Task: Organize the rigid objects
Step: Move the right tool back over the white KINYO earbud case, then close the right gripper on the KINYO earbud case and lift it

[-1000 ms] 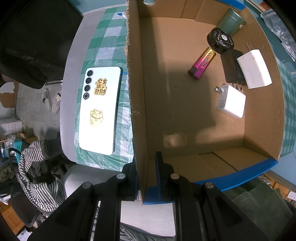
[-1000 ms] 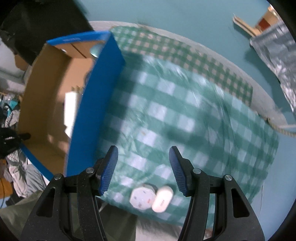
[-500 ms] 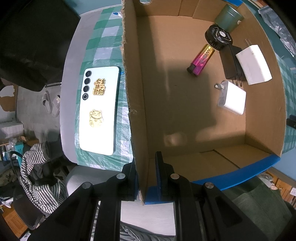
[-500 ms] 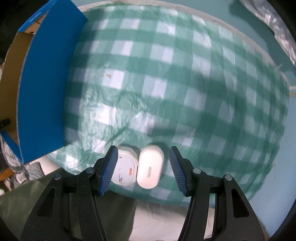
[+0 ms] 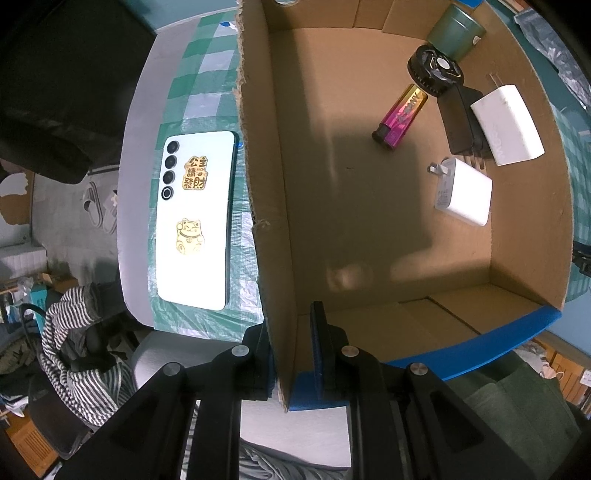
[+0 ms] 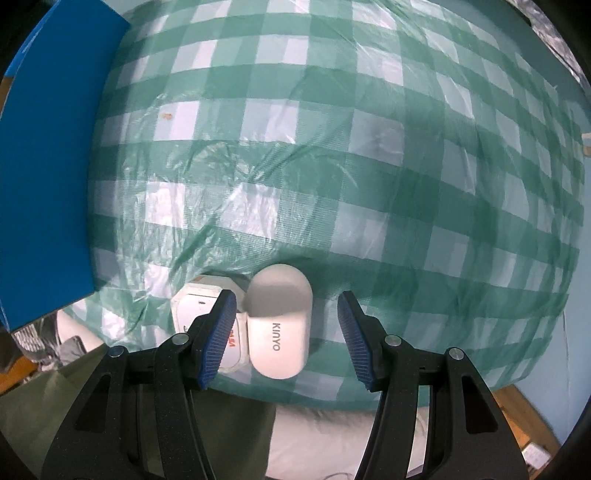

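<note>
My left gripper (image 5: 293, 325) is shut on the near left wall of the open cardboard box (image 5: 266, 192). Inside lie two white chargers (image 5: 465, 190) (image 5: 508, 123), a black adapter (image 5: 460, 122), a pink-gold lighter (image 5: 400, 114), a black round gadget (image 5: 436, 72) and a green cup (image 5: 456, 31). A white phone (image 5: 195, 221) with gold stickers lies left of the box. My right gripper (image 6: 286, 317) is open, its fingers straddling a white KINYO oval adapter (image 6: 279, 325) on the checked cloth. A white hexagonal plug (image 6: 207, 314) touches its left side, partly behind my left finger.
The green checked plastic cloth (image 6: 332, 147) covers the table. The box's blue outer wall (image 6: 44, 166) stands at the left of the right wrist view. The table's near edge runs just behind the two adapters. A striped garment (image 5: 70, 332) and chair lie beyond the table's left edge.
My right gripper has swung away from the box and come down over the two white adapters at the table's near edge. My left gripper keeps its hold on the box wall.
</note>
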Available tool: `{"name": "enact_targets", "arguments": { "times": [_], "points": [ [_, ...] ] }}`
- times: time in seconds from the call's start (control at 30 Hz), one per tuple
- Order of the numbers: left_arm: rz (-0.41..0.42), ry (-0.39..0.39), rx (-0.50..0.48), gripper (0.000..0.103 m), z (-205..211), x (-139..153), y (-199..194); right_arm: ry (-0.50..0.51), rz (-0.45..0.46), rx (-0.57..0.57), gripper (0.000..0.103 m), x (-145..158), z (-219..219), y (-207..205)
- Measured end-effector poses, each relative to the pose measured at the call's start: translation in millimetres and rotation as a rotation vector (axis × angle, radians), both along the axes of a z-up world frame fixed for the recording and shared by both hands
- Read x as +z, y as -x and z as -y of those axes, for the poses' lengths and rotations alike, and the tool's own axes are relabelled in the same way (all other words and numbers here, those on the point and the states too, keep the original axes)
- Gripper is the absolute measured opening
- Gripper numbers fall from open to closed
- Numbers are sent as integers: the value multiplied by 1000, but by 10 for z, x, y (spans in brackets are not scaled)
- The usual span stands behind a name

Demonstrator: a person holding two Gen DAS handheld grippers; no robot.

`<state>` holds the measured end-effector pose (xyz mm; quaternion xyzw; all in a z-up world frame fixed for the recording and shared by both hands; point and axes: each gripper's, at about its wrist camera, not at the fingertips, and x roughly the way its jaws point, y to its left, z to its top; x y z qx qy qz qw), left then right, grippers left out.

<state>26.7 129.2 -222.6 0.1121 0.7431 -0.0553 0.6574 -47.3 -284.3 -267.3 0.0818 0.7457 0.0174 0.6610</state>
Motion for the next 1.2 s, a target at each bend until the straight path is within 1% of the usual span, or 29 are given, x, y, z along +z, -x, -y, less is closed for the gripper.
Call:
{"name": "enact_targets", "arguments": {
  "times": [0.07, 0.17, 0.43, 0.6, 0.67, 0.77, 0.87, 0.9, 0.97, 1.03, 1.2],
  "points": [
    [-1, 0, 1, 15, 8, 0, -1, -1, 3, -1, 58, -5, 42, -2],
    [-1, 0, 1, 17, 16, 0, -3, 25, -1, 0, 58, -51, 139, 1],
    [-1, 0, 3, 17, 30, -4, -8, 43, -9, -42, 58, -96, 419, 14],
    [1, 0, 3, 17, 43, 8, -12, 14, -22, -69, 58, -60, 414, 58],
    [2, -1, 4, 17, 43, 4, -3, 6, -36, -83, 58, -100, 417, 80],
    [2, 0, 3, 17, 43, 3, -1, 26, -53, -102, 58, -174, 441, 153],
    [2, 1, 0, 17, 42, 3, 4, 11, -65, -131, 57, -210, 432, 250],
    [2, 1, 0, 17, 42, 4, 5, 5, -67, -134, 55, -227, 446, 274],
    [3, 0, -2, 17, 40, 5, 9, -5, -65, -135, 40, -284, 355, 374],
    [3, -1, -6, 17, 46, 5, 9, 5, -55, -126, 37, -286, 349, 412],
    [2, -1, -11, 17, 56, 7, 8, 27, -25, -94, 37, -262, 261, 430]
  ]
}}
